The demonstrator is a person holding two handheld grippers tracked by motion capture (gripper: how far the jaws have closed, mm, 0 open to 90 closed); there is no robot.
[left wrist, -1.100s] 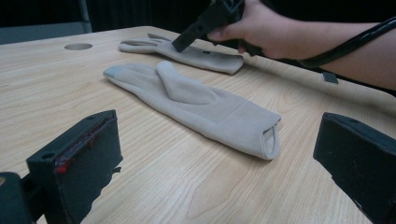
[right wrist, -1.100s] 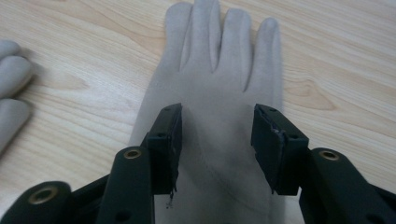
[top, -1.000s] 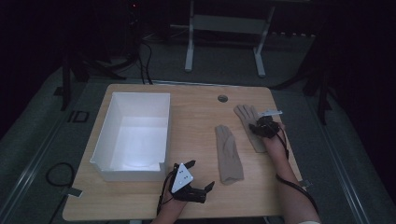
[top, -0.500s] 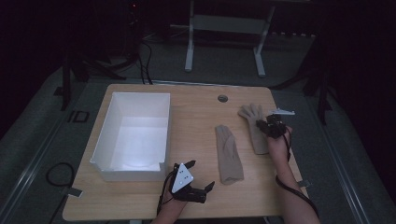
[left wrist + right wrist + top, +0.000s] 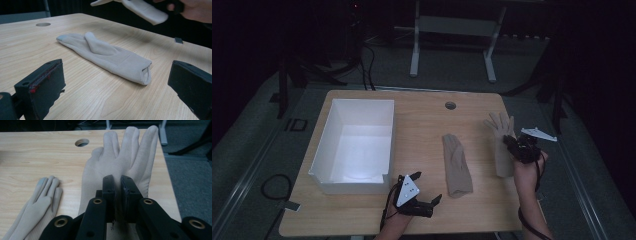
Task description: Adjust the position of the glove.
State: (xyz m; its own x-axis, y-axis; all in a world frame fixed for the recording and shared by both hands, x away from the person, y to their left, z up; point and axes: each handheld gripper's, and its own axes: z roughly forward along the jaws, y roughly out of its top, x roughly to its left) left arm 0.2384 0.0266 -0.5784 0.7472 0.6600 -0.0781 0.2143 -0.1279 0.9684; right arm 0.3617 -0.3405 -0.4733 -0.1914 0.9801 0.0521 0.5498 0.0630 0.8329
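Two beige gloves. One glove [image 5: 456,165] [image 5: 107,56] [image 5: 37,207] lies flat mid-table, fingers pointing away from me. My right gripper [image 5: 513,144] [image 5: 118,185] is shut on the other glove [image 5: 499,135] [image 5: 120,157] [image 5: 140,7], pinching its palm and holding it off the table near the right edge, fingers spread forward. My left gripper [image 5: 432,202] [image 5: 117,77] rests at the table's front edge, open, its jaws wide apart and aimed at the cuff of the lying glove without touching it.
A white open box [image 5: 384,125] stands on the left half of the wooden table [image 5: 422,125]. A round cable hole [image 5: 450,105] [image 5: 82,142] sits near the far edge. A small dark piece [image 5: 178,40] lies on the table's right side. Dark floor surrounds the table.
My right gripper has closed on the right-hand glove and carried it up and toward the table's right edge. The left gripper and the other glove have not moved.
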